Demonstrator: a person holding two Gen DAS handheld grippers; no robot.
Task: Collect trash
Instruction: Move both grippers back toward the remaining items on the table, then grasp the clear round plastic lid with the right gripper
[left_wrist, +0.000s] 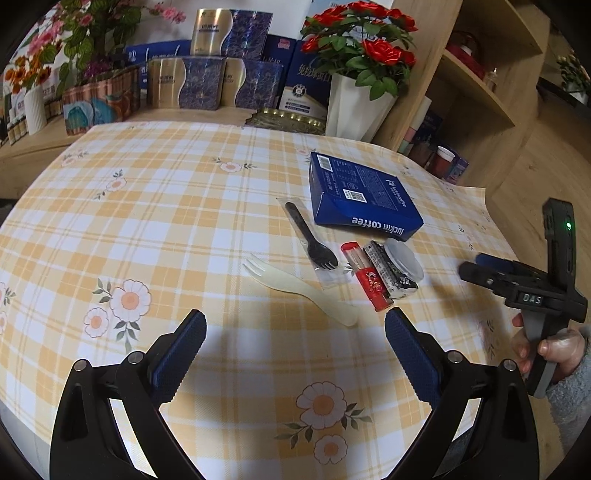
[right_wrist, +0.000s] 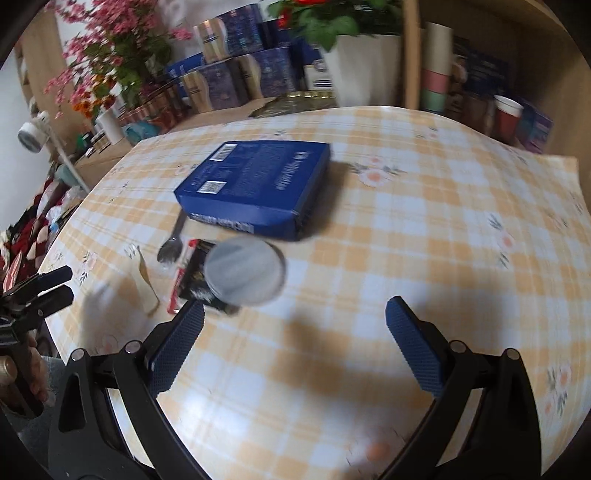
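Left wrist view: my left gripper (left_wrist: 295, 332) is hovering wide, empty; my right gripper (right_wrist: 294, 325) likewise. Trash is lying beyond: pale fork (left_wrist: 295, 286), red packet (left_wrist: 365, 277), round lid (right_wrist: 244, 271), blue box (left_wrist: 364, 195).

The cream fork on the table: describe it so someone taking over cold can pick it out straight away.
Find the blue coffee box on the checked tablecloth; a small cluster of litter lies just in front of it. The cream fork is the item of that cluster nearest the left gripper. Unlike the black fork beside it, which is sealed in clear wrap, it is pale, bare and broad-handled.
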